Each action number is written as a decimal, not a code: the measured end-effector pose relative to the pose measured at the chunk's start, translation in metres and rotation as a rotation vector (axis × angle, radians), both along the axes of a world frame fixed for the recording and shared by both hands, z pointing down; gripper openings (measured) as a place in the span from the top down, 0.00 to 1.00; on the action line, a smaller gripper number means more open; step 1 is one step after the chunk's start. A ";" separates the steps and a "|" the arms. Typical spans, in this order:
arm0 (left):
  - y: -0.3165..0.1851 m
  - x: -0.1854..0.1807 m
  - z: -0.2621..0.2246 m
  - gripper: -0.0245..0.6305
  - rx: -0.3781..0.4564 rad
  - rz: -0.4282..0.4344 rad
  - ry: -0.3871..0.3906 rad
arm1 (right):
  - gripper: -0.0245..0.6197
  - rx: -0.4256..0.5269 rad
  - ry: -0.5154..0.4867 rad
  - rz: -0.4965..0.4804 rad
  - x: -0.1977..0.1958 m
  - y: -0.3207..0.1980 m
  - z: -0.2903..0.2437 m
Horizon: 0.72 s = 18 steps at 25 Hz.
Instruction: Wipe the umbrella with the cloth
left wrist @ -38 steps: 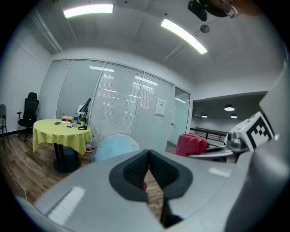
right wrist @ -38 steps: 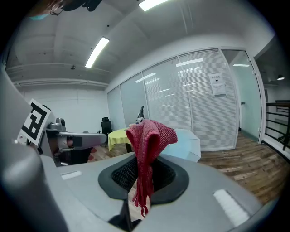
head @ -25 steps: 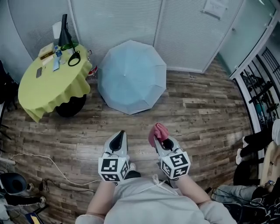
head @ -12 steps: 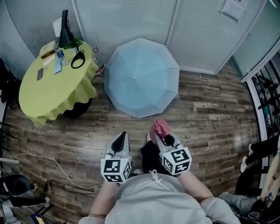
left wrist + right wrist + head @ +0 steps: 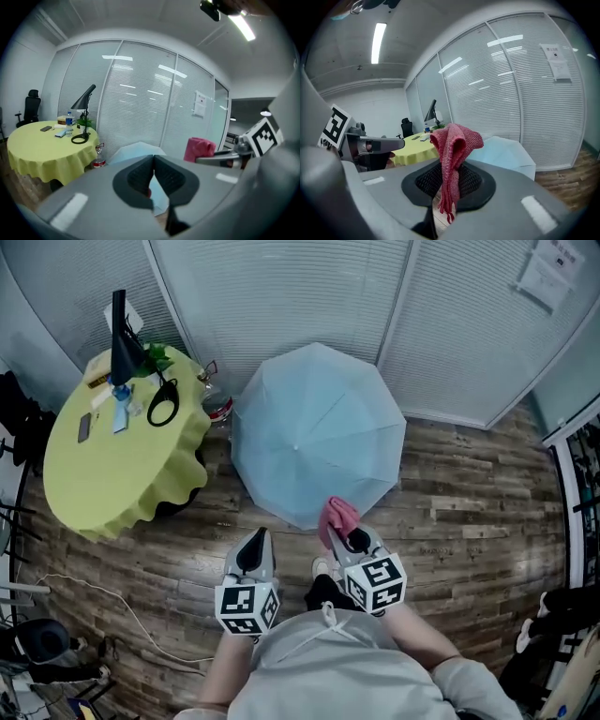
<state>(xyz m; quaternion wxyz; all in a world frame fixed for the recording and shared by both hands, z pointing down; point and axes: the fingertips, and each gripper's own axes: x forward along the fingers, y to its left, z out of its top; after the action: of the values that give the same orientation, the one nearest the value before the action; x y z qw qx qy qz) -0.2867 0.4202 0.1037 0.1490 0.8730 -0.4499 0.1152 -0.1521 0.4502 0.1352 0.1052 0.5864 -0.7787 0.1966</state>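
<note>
An open pale-blue umbrella (image 5: 317, 432) rests on the wooden floor in front of the blinds; it also shows in the left gripper view (image 5: 136, 152) and the right gripper view (image 5: 506, 152). A pink-red knitted cloth (image 5: 338, 518) is pinched in my right gripper (image 5: 349, 538), which is shut on it just short of the umbrella's near edge. In the right gripper view the cloth (image 5: 452, 154) stands up from the closed pads and hangs down between them. My left gripper (image 5: 251, 550) is shut and empty, held level beside the right one.
A round table with a yellow-green cloth (image 5: 117, 460) stands to the left, holding a black desk lamp (image 5: 120, 329), a bottle and small items. A bottle (image 5: 217, 409) stands on the floor between table and umbrella. Glass walls with blinds (image 5: 309, 296) close off the back.
The view has advanced toward the umbrella; its near edge now lies just ahead of both grippers. The right gripper still holds the cloth, and the left stays shut.
</note>
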 end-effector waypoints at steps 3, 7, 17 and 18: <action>-0.055 0.039 0.004 0.95 -0.014 -0.012 0.014 | 0.87 -0.017 0.011 -0.029 0.037 -0.058 0.004; -0.108 0.074 0.019 0.95 -0.039 -0.016 0.007 | 0.87 -0.060 0.028 -0.056 0.069 -0.116 0.021; -0.247 0.095 0.079 0.95 -0.134 -0.006 0.026 | 0.87 -0.190 0.047 -0.079 0.088 -0.256 0.081; -0.265 0.095 0.084 0.95 -0.145 -0.003 0.026 | 0.87 -0.204 0.048 -0.073 0.089 -0.271 0.086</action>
<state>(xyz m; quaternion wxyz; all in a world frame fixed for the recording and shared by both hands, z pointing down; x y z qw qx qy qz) -0.1915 0.1554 0.1879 0.2179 0.8605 -0.4399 0.1361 -0.0628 0.1790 0.2209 0.1900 0.5484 -0.7728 0.2568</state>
